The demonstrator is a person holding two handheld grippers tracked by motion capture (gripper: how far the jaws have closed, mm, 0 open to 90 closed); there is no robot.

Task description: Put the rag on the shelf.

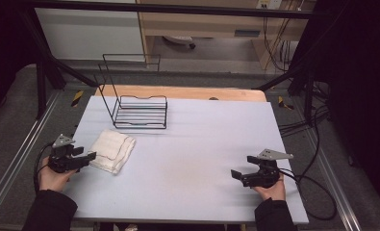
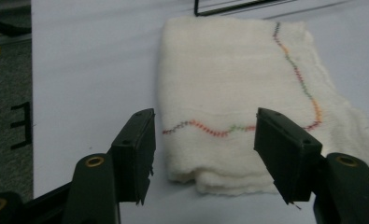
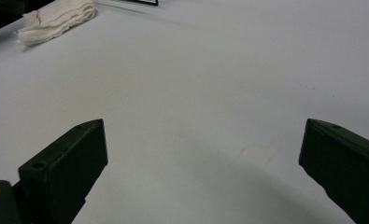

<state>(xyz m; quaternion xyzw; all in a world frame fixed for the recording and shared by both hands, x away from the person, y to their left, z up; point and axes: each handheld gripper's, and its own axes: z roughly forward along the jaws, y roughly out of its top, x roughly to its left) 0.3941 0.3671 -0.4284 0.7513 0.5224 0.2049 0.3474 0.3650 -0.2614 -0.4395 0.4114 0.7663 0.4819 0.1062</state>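
Folded white cloth (image 1: pixel 112 150) on the left part of the white table (image 1: pixel 192 144), in front of the black wire rack (image 1: pixel 140 111) and a little apart from it. Several soft layers, fluffy at the edges, with a zigzag line of coloured stitching (image 2: pixel 229 128) across the top. Probably light and limp: likely to sag, unfold or slide on the smooth tabletop if taken by one layer alone. Best hold, judging from the left gripper view: the near folded edge (image 2: pixel 219 179), all layers pinched together, low to the table.

Left gripper (image 1: pixel 87 157) at the cloth's left side, jaws partly open, pads on either side of the near edge and not pressing on it; nothing gripped. Left hand (image 1: pixel 53 177) behind it at the table's left edge.

Right gripper (image 1: pixel 239 176) well apart on the right side of the table, jaws spread wide over bare tabletop, holding nothing. Right hand (image 1: pixel 273 188) near the front edge.

Around: wire rack with tall back frame behind the cloth, near enough to catch a corner if the cloth is lifted straight back. Cables (image 1: pixel 317 192) trailing off the right edge, clear of the cloth. Nothing between the left gripper and the near edge.
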